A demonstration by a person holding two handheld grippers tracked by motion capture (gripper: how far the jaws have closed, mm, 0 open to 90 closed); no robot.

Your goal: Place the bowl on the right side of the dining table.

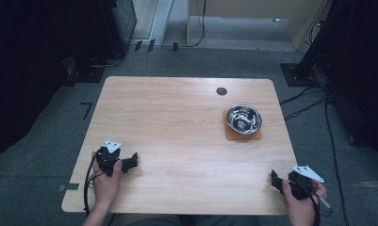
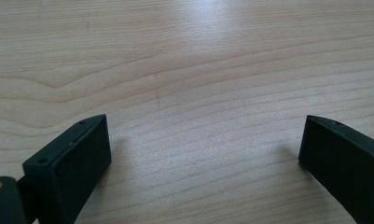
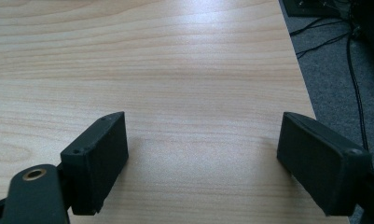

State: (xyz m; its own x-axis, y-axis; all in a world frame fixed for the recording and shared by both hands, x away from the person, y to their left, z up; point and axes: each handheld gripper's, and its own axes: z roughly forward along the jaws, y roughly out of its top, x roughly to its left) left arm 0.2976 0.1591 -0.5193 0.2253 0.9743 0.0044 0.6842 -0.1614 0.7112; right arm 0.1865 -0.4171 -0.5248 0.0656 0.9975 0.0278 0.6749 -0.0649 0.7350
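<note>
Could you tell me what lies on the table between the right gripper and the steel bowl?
Nothing: the high view shows bare wood between the right gripper and the steel bowl.

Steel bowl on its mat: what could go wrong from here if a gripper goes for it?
The steel bowl is smooth and round-walled, so the open right gripper might slip off its rim. It merely sits on the brown mat, near the table edge, so a nudge could slide both toward the floor.

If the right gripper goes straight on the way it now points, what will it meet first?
Probably nothing: the right gripper has open jaws over bare table, and the way looks free as far as its view shows.
</note>
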